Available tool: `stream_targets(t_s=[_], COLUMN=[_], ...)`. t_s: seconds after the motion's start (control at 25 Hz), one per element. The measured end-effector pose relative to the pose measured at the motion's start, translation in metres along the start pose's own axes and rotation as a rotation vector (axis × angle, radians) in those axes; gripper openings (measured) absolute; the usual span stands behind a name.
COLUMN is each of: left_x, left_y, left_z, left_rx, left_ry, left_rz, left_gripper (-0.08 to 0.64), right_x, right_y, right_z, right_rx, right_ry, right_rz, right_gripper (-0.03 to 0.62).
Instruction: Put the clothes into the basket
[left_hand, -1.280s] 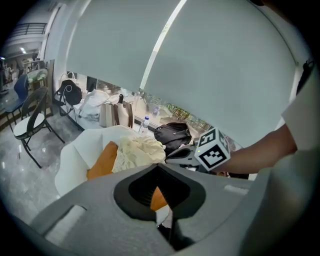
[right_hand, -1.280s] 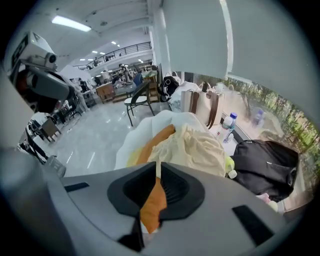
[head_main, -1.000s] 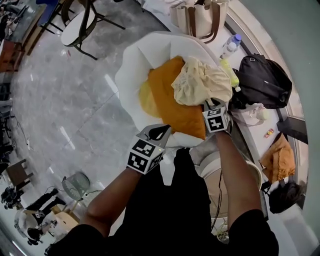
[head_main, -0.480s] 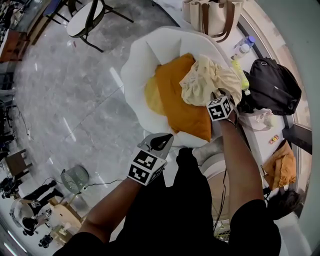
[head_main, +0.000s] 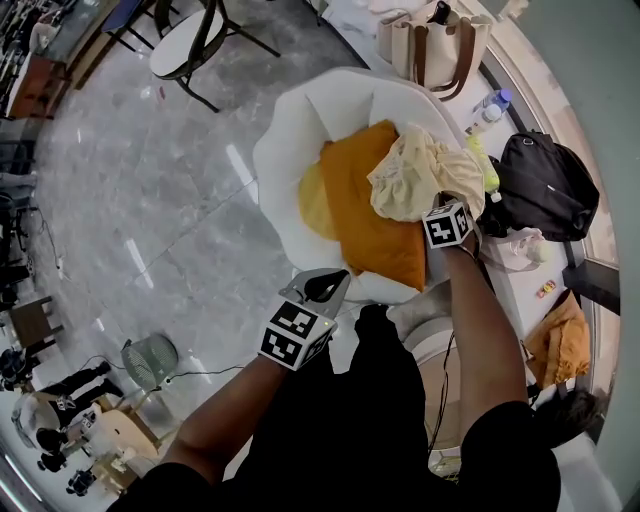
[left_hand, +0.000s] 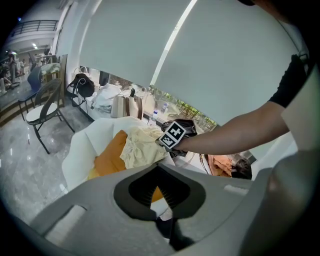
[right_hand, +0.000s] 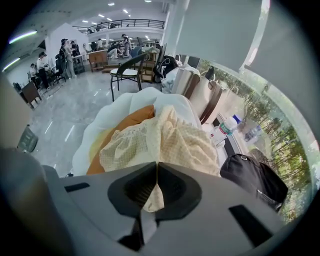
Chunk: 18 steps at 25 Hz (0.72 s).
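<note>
A pale yellow garment (head_main: 420, 178) lies crumpled on top of an orange cloth (head_main: 365, 220) inside a white scalloped tub seat (head_main: 285, 160). My right gripper (head_main: 432, 207) is at the garment's near right edge. Its jaws are closing, and in the right gripper view a fold of the pale yellow garment (right_hand: 165, 142) is pinched between them at my right gripper (right_hand: 157, 165). My left gripper (head_main: 340, 276) hovers at the seat's near rim, shut and empty. From the left gripper view, my left gripper (left_hand: 159, 169) looks toward the same pile.
A black backpack (head_main: 545, 185), a water bottle (head_main: 490, 108) and a canvas tote bag (head_main: 435, 45) stand right of the seat. More orange cloth (head_main: 555, 335) lies lower right. A black-framed chair (head_main: 190, 40) stands far left, and a small fan (head_main: 150, 360) sits on the floor.
The right gripper has sunk a little into the yellow garment's edge and its jaws have come together on the fabric. The left gripper has barely shifted.
</note>
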<state>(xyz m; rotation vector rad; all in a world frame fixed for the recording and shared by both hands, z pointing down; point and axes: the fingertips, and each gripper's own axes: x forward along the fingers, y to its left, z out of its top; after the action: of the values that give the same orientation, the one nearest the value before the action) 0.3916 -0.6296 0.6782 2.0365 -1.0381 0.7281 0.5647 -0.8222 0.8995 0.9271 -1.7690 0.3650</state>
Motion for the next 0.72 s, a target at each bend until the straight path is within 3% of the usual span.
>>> stream_targets(t_s=[0.72], left_x=[-0.061], left_y=[-0.020], left_z=[0.064], left_rx=[0.065], left_ry=[-0.123], left_rz=[-0.045], left_gripper=[0.000], right_x=[-0.111], right_y=[-0.033], right_z=[0.046], right_rx=[0.149], right_ry=[-0.117], right_rz=[-0.055], right_gripper=[0.020])
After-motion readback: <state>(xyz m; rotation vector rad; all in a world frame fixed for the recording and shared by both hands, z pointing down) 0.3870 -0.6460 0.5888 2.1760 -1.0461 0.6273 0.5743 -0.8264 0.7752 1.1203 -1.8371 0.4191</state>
